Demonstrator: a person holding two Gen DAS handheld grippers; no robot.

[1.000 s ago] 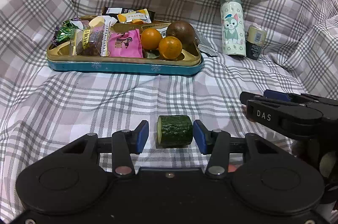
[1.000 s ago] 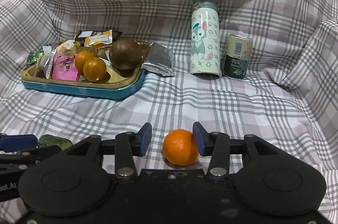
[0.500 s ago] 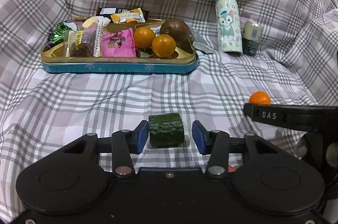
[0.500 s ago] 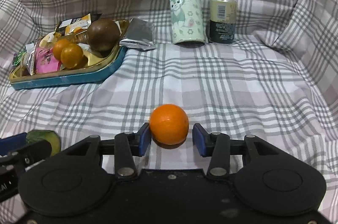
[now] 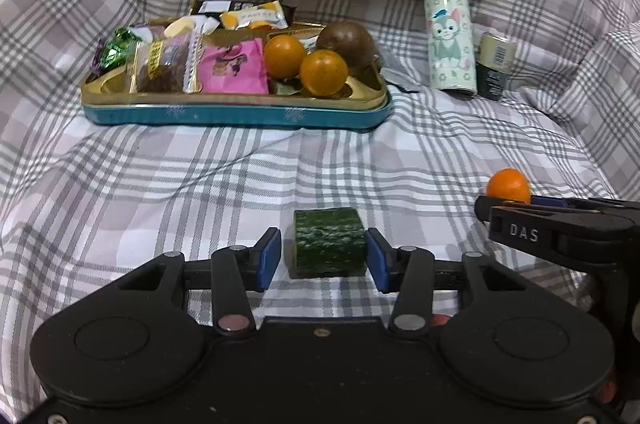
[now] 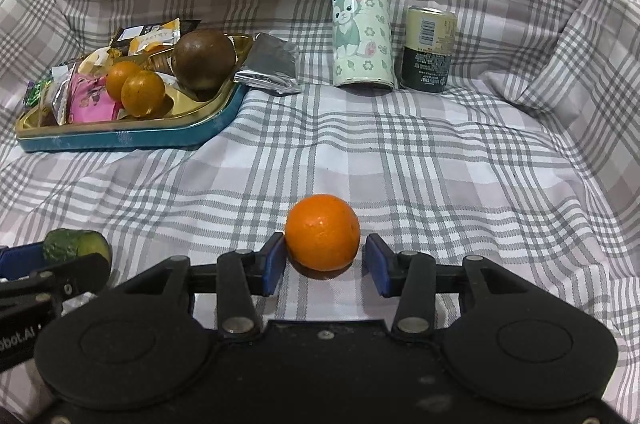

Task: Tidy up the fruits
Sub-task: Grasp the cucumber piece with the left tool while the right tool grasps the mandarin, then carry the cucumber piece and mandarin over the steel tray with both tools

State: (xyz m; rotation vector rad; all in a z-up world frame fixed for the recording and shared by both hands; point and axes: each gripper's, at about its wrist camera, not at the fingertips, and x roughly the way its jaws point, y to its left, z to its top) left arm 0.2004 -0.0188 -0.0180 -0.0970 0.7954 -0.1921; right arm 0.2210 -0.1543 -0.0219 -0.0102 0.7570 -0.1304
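Note:
A short piece of green cucumber (image 5: 329,243) lies on the checked cloth between the blue pads of my left gripper (image 5: 322,258). Its right end meets the right pad and a gap shows at the left pad, so the jaws stand open. An orange (image 6: 322,232) rests on the cloth at the fingertips of my right gripper (image 6: 323,264), against the left pad and a little clear of the right one. From the left wrist, that orange (image 5: 508,186) peeks over the right gripper (image 5: 520,220). A teal and gold tray (image 5: 236,114) at the back holds two oranges (image 5: 323,72) and a brown fruit (image 5: 347,44).
Snack packets (image 5: 234,68) fill the tray's left half, and a silver packet (image 6: 270,64) lies by its right end. A cartoon-printed bottle (image 6: 362,24) and a small can (image 6: 428,50) stand at the back right. The checked cloth rises in folds on all sides.
The cucumber piece has turned so its cut face no longer shows, and the left pads stand slightly closer together. The orange now sits farther out, at the right gripper's fingertips.

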